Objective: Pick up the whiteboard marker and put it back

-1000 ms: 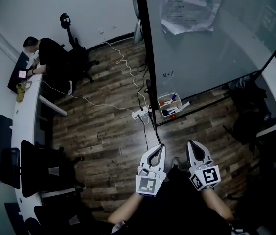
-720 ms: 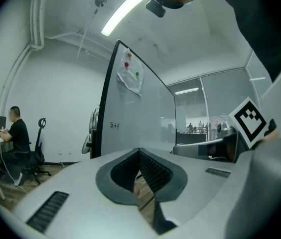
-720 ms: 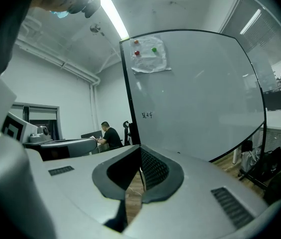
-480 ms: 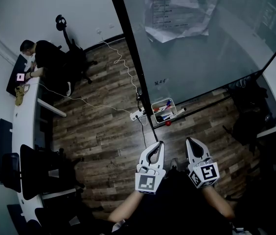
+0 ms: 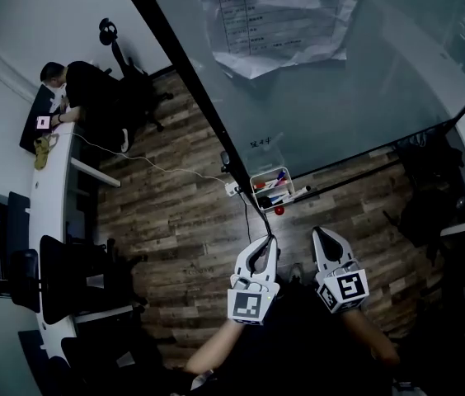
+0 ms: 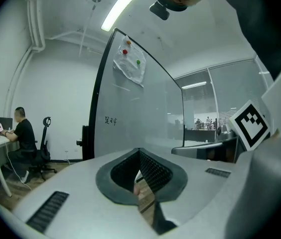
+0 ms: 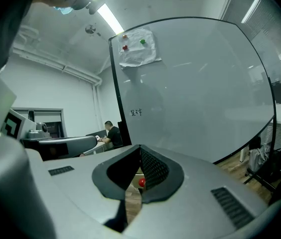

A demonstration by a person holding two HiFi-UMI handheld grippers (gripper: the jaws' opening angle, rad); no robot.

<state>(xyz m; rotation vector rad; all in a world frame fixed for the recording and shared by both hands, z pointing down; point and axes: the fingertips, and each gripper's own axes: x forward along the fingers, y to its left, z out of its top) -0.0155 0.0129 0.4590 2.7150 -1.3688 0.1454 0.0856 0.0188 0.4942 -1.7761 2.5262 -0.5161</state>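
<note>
A white tray (image 5: 254, 180) hangs at the foot of the whiteboard (image 5: 364, 89) and holds several coloured markers (image 5: 275, 183). A pale marker (image 5: 302, 193) lies on the ledge just right of it, and a red ball (image 5: 279, 210) sits below. My left gripper (image 5: 270, 241) and right gripper (image 5: 318, 232) are held side by side near the tray, both shut and empty. The shut tips also show in the left gripper view (image 6: 139, 151) and the right gripper view (image 7: 140, 147), where the red ball (image 7: 141, 182) shows through the jaw gap.
A paper sheet (image 5: 278, 23) is pinned to the board by red and green magnets. A person (image 5: 84, 97) sits at a curved white desk (image 5: 51, 196) at far left, with an office chair (image 5: 121, 52) behind. A power strip with cables (image 5: 232, 188) lies on the wood floor. Dark bags (image 5: 430, 196) stand at right.
Both grippers have moved forward toward the whiteboard, so the board and the tray now lie nearer and further left in the head view. Both stay shut and empty.
</note>
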